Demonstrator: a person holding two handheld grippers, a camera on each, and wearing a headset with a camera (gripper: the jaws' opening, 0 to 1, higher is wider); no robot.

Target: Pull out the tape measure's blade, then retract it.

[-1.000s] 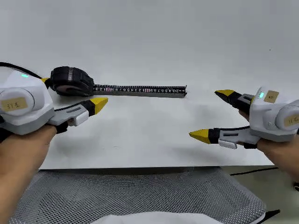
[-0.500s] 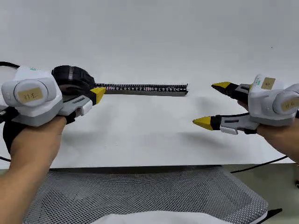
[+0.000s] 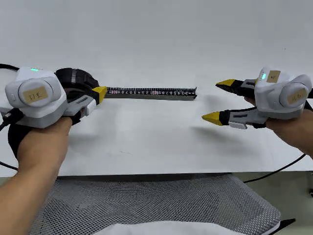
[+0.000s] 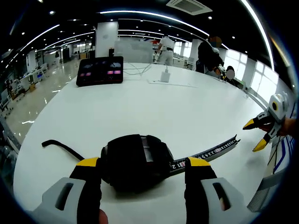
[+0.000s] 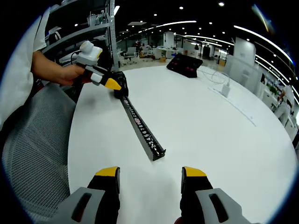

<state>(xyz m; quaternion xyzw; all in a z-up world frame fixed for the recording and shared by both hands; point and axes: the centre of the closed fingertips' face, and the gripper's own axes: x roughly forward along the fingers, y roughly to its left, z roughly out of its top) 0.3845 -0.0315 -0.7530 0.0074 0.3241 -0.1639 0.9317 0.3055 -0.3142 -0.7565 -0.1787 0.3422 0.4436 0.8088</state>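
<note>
While its blade (image 3: 151,92) lies drawn out flat on the white table (image 3: 156,142), the single tape measure's black case (image 4: 135,161) sits between the two yellow-tipped jaws of the left gripper (image 4: 143,163). Those jaws stand wide apart, one on each side of the case. In the left gripper view a strip of printed blade shows between the case and the jaw on that side, so the jaws are not clamped on it. Whether the other jaw touches the case I cannot tell. One blade leaves the case past that same jaw and runs straight away toward the right gripper (image 3: 218,100).

From the right gripper's own view the blade's hooked end (image 5: 158,156) lies just ahead of its two yellow tips, roughly in line with the gap between them and apart from both. This gripper is spread open and has nothing in it.

Behind the left gripper's case one thin black cable (image 4: 60,147) curls on the table. Farther ahead of it stand one dark screen (image 4: 99,71) and one small white plug (image 4: 164,75). Below both grippers, at the table's near edge, is one grey mesh chair (image 3: 146,205).
</note>
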